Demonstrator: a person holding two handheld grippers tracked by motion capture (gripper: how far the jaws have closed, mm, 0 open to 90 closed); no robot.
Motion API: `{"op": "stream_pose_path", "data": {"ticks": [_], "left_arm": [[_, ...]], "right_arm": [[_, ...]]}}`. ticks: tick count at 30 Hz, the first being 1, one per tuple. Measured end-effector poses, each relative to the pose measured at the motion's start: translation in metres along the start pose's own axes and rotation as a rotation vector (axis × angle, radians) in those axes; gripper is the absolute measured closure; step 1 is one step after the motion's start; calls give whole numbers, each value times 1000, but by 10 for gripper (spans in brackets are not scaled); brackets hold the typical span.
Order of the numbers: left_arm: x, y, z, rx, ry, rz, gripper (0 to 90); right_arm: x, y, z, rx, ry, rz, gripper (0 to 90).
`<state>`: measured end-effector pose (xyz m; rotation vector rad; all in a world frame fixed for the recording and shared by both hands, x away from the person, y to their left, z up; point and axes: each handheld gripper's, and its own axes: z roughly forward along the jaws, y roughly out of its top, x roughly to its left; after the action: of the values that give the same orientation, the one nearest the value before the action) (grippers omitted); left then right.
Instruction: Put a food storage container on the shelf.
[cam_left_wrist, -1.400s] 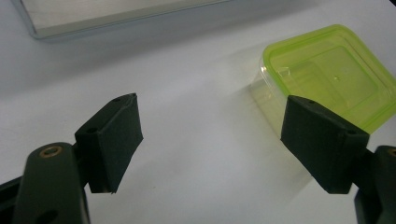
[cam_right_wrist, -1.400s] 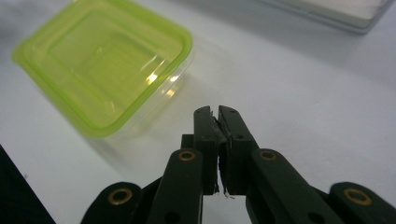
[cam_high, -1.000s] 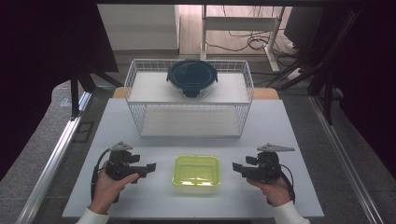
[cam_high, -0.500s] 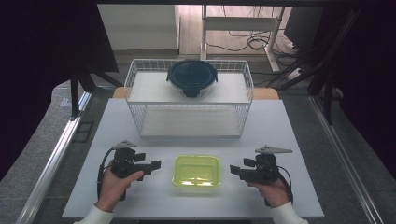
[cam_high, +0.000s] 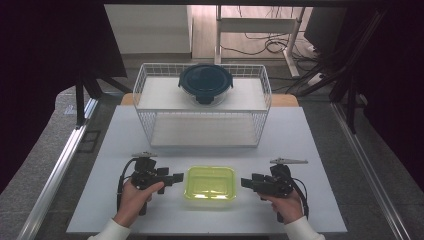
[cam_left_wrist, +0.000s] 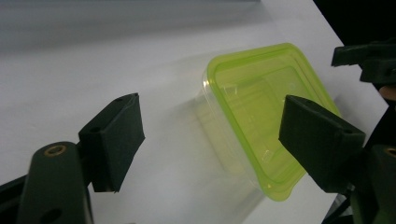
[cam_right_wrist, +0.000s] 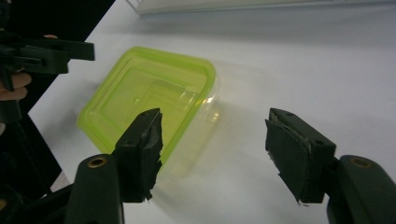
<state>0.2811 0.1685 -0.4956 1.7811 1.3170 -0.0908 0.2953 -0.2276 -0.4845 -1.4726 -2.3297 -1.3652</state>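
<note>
A clear box with a lime-green lid (cam_high: 210, 183) lies flat on the white table near its front edge. My left gripper (cam_high: 176, 177) is just left of the box, open, jaws pointing at it. My right gripper (cam_high: 246, 183) is just right of it, also open and empty. In the left gripper view the green-lidded box (cam_left_wrist: 261, 121) lies ahead between the spread jaws, toward the right one, with the other gripper (cam_left_wrist: 369, 58) beyond. In the right gripper view the box (cam_right_wrist: 149, 105) sits ahead and left, its near corner behind the left jaw.
A white wire basket (cam_high: 202, 107) stands at the back middle of the table, with a dark round lidded container (cam_high: 205, 82) on its top shelf. Bare white table surface (cam_high: 320, 145) lies between basket and box. Metal rails and cables run around the table.
Both grippers have moved inward toward the green-lidded box; the left one closed the gap most. The box has not moved.
</note>
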Motion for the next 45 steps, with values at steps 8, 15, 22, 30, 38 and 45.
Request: {"op": "stream_pose_path", "data": {"ticks": [8,15,22,30,38,45], "left_arm": [[-1,2,13,27,-47,-33,273],[1,2,19,41,-68,-28,324],[4,-2,30,61,-130,-84,334],[9,-7,37,88,-216,-153,421],[4,-10,39,107,-226,-169,601],[-2,-11,34,62,-211,-178,716]], "right_arm": [[3,0,20,44,39,28,404],[3,-1,28,46,39,67,404],[1,-3,33,51,52,101,435],[0,-8,37,68,115,150,557],[1,-12,36,78,132,180,700],[1,-12,30,36,129,194,770]]}}
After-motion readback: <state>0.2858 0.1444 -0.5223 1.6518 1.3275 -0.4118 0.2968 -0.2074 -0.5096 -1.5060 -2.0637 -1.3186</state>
